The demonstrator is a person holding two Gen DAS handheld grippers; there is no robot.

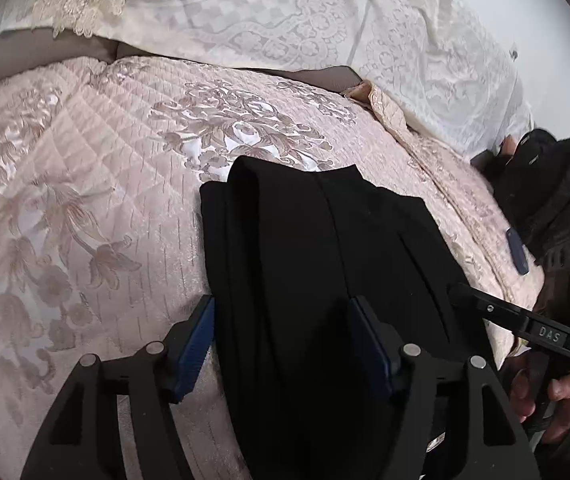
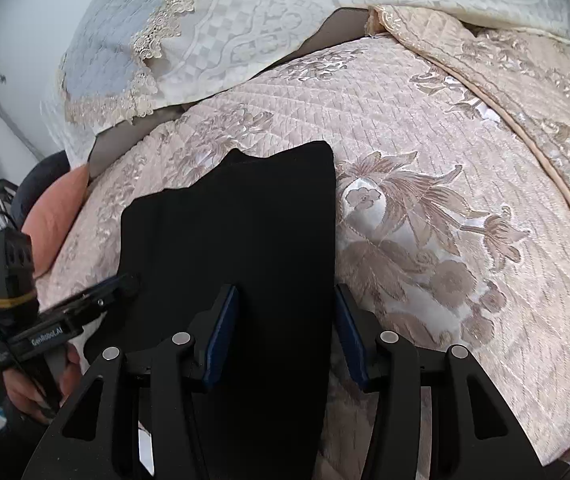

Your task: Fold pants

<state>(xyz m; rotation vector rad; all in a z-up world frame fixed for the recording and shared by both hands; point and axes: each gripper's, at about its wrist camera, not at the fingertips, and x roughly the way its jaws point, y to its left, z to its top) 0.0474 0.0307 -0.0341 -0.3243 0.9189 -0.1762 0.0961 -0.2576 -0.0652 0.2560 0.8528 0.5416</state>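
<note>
Black pants (image 1: 317,264) lie folded; only left view shows headphones (image 1: 549,188).

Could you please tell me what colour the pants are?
The pants are plain black, clearest in the right wrist view.

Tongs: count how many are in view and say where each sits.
2. The left tongs straddle the black pants near their left edge; the right tongs straddle the right edge. Both are open over the pink quilt.
</note>
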